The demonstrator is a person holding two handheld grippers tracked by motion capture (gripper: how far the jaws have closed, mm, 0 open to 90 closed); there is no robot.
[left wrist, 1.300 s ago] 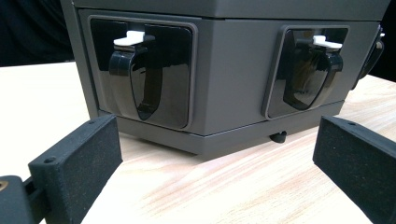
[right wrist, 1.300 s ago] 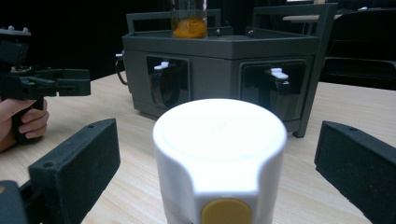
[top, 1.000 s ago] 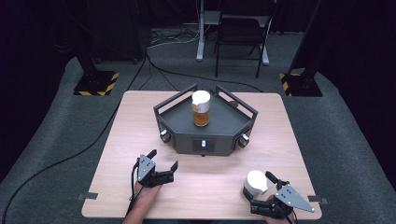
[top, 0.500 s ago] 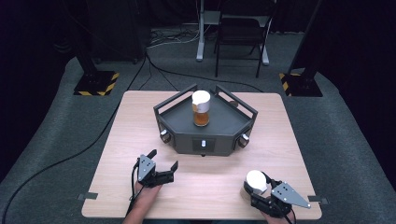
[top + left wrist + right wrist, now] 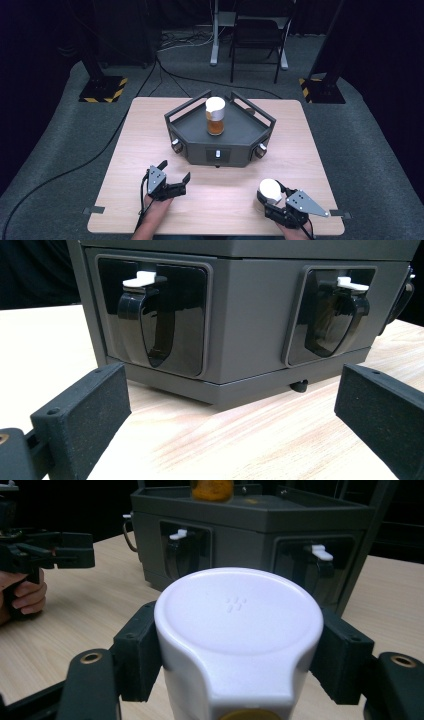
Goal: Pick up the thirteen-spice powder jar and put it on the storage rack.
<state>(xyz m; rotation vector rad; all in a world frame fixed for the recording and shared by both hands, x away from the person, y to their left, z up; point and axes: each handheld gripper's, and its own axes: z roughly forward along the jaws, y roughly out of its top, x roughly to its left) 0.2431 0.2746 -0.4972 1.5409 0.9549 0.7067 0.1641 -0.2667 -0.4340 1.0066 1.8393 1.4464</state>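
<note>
Counter [image 5: 150, 140] comes first on my screen, a pale wooden top that carries everything I am working with. Next in size is the dark grey angular tray unit [image 5: 220, 145], sitting at about twelve o'clock from the middle of the counter, with black recessed latches on its front faces that I see close up in the left gripper view [image 5: 155, 315]. On that unit's deck stands a jar of amber contents with a white lid [image 5: 215, 116], upright, well apart from both of my hands. At about five o'clock on the counter I have the right claw [image 5: 272, 196], and it is clamped on the white-lidded bottle [image 5: 269, 190]; its jaws have just been closing, and in the right gripper view the black pads press against both sides of the bottle [image 5: 239, 630] just under its broad white cap, which faces up at the camera. The bottle stays upright in that grip, near the counter's front edge and well apart from the tray unit. At about seven o'clock I have the left claw [image 5: 175, 172], held low over the counter with its jaws spread wide and nothing between them; in the left gripper view the two black pads [image 5: 85, 415] stand far apart with bare wood between them, pointing at the tray unit's front corner.
</note>
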